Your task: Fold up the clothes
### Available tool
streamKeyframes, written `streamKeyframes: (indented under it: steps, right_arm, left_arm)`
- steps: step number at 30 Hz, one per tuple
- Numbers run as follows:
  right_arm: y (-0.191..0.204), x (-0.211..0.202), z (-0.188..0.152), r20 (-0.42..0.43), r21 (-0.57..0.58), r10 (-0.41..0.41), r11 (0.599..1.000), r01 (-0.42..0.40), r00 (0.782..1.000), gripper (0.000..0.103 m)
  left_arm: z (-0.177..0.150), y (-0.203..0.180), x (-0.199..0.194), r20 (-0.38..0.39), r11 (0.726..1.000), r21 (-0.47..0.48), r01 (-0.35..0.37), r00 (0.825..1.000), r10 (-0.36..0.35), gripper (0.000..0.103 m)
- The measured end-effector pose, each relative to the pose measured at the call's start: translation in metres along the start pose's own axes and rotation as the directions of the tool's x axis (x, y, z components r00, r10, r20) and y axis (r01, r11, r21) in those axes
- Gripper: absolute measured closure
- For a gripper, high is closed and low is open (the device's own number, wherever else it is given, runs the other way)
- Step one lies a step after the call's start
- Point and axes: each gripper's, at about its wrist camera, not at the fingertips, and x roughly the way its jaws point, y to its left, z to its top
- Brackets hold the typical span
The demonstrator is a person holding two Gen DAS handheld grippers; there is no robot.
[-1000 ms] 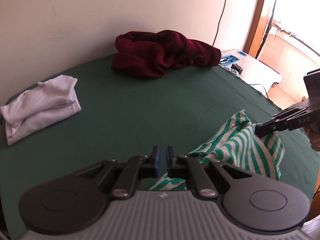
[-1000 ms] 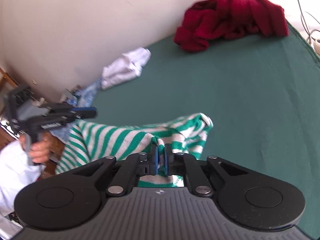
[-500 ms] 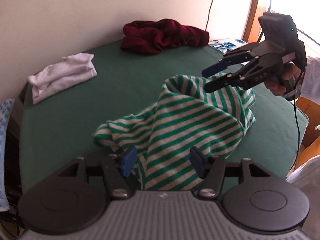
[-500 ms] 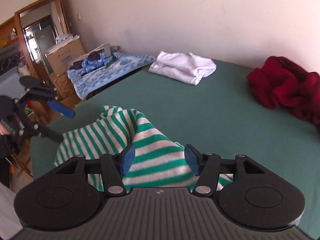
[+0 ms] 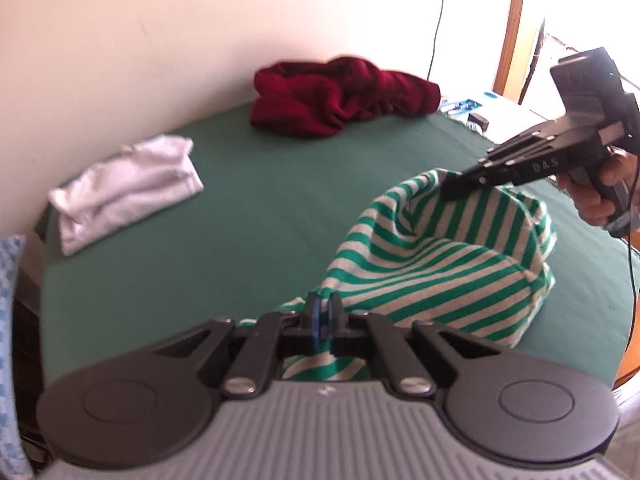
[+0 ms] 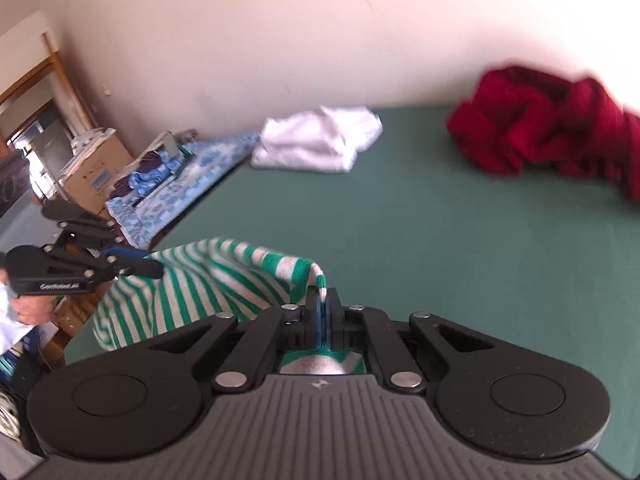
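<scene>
1. At the near edge of the green-covered table point(image 5: 280, 208), I hold the striped shirt point(image 5: 432, 272) up off the cloth with both tools.
2. My left gripper point(image 5: 323, 312) is pressed fully together on a bunched bit of the shirt's hem or edge; no gap shows between its blue pads.
3. My right gripper point(image 6: 323, 312) is likewise clamped tight, a thin twist of striped fabric pinched between its pads and poking up above them.
4. I judge the two-point hold is meant to stretch the shirt between my hands so it can be shaken out or laid flat for a fold.
5. The shirt sags between the two pinch points, its long axis running roughly along the table's near edge, from one gripper to the other; its lower part appears to brush the near edge. Which end is the neck I cannot tell.
6. Toward the far edge, against the wall, a red garment point(image 5: 340, 96) lies in a loose heap, and a white garment point(image 5: 124, 188) sits folded near the left far corner, well apart from the shirt.
</scene>
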Motion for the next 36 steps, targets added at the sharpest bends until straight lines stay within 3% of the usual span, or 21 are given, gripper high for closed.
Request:
streamKeyframes:
  steps: [2,4,6,8,11,13,16,18,21,22,24,27,29,30,32,33,34,36]
  right_arm:
    - [-0.003,0.008,-0.009,-0.021,0.018,-0.041,0.999,0.041,0.999,0.094]
    - [-0.005,0.010,-0.017,-0.024,0.034,-0.081,0.996,0.081,0.996,0.089]
    - [-0.006,-0.015,-0.016,0.027,0.089,-0.061,0.994,0.058,0.998,0.078]
    - [-0.002,-0.045,-0.015,0.090,0.105,-0.059,0.993,0.050,0.994,0.058]
    - [0.013,-0.075,-0.021,0.124,0.043,-0.086,0.996,0.081,0.989,0.061]
    - [0.025,-0.080,-0.024,0.133,-0.015,-0.083,0.996,0.086,0.988,0.065]
    - [0.042,-0.047,-0.015,0.118,-0.091,-0.040,0.995,0.051,0.992,0.074]
    - [0.042,-0.017,-0.006,0.108,-0.068,0.021,0.998,-0.013,0.994,0.077]
    - [0.025,0.026,-0.002,0.083,0.057,0.007,0.998,-0.011,0.997,0.083]
    - [0.016,0.035,-0.005,0.064,0.085,-0.034,0.996,0.029,0.997,0.089]
    - [0.000,0.052,-0.011,0.025,0.133,-0.108,0.986,0.104,0.994,0.103]
    - [-0.006,0.040,-0.009,0.023,0.167,-0.103,0.981,0.097,0.994,0.103]
    - [-0.008,0.012,-0.005,0.074,0.236,-0.065,0.971,0.046,0.995,0.096]
    - [-0.005,-0.008,-0.008,0.098,0.231,-0.087,0.971,0.063,0.991,0.095]
    - [0.000,-0.046,-0.017,0.142,0.221,-0.130,0.970,0.097,0.981,0.088]
    - [0.005,-0.057,-0.026,0.147,0.208,-0.153,0.971,0.120,0.977,0.087]
    - [0.009,-0.065,-0.035,0.146,0.198,-0.174,0.970,0.144,0.974,0.087]
    - [0.014,-0.058,-0.053,0.097,0.198,-0.211,0.962,0.189,0.973,0.087]
  left_arm:
    - [-0.004,0.014,0.027,-0.061,1.000,-0.013,0.004,0.998,-0.005,0.093]
    - [-0.006,0.023,0.035,-0.067,0.999,-0.036,-0.010,0.998,0.008,0.086]
    - [-0.007,0.028,0.024,-0.041,0.999,-0.049,-0.015,0.999,0.013,0.080]
    - [-0.010,0.031,0.005,-0.004,0.999,-0.044,-0.023,1.000,0.023,0.068]
    - [-0.018,0.025,-0.029,0.050,0.997,-0.027,-0.078,0.996,0.079,0.064]
    - [-0.011,0.010,-0.025,0.089,0.997,-0.013,-0.075,0.993,0.076,0.069]
    - [-0.001,-0.012,-0.019,0.146,0.997,0.008,-0.072,0.987,0.070,0.068]
    - [0.006,-0.027,-0.015,0.183,0.997,0.022,-0.070,0.981,0.065,0.070]
    - [0.007,-0.022,0.036,0.086,0.997,-0.047,-0.064,0.994,0.068,0.082]
    - [0.004,-0.016,0.053,0.049,0.995,-0.079,-0.067,0.996,0.071,0.089]
    - [-0.002,-0.011,0.064,0.018,0.990,-0.115,-0.076,0.997,0.079,0.082]
    - [-0.010,-0.011,0.048,0.034,0.988,-0.125,-0.088,0.995,0.093,0.080]
    - [-0.016,-0.012,0.037,0.044,0.987,-0.131,-0.096,0.994,0.102,0.083]
    - [-0.019,-0.012,0.031,0.050,0.986,-0.135,-0.100,0.993,0.107,0.088]
    - [-0.025,-0.012,0.020,0.060,0.984,-0.142,-0.107,0.991,0.117,0.079]
    - [-0.028,-0.012,0.015,0.065,0.983,-0.145,-0.111,0.990,0.122,0.067]
    - [-0.031,-0.012,0.009,0.071,0.982,-0.149,-0.115,0.989,0.126,0.062]
    - [-0.037,-0.012,-0.002,0.081,0.980,-0.156,-0.122,0.987,0.136,0.063]
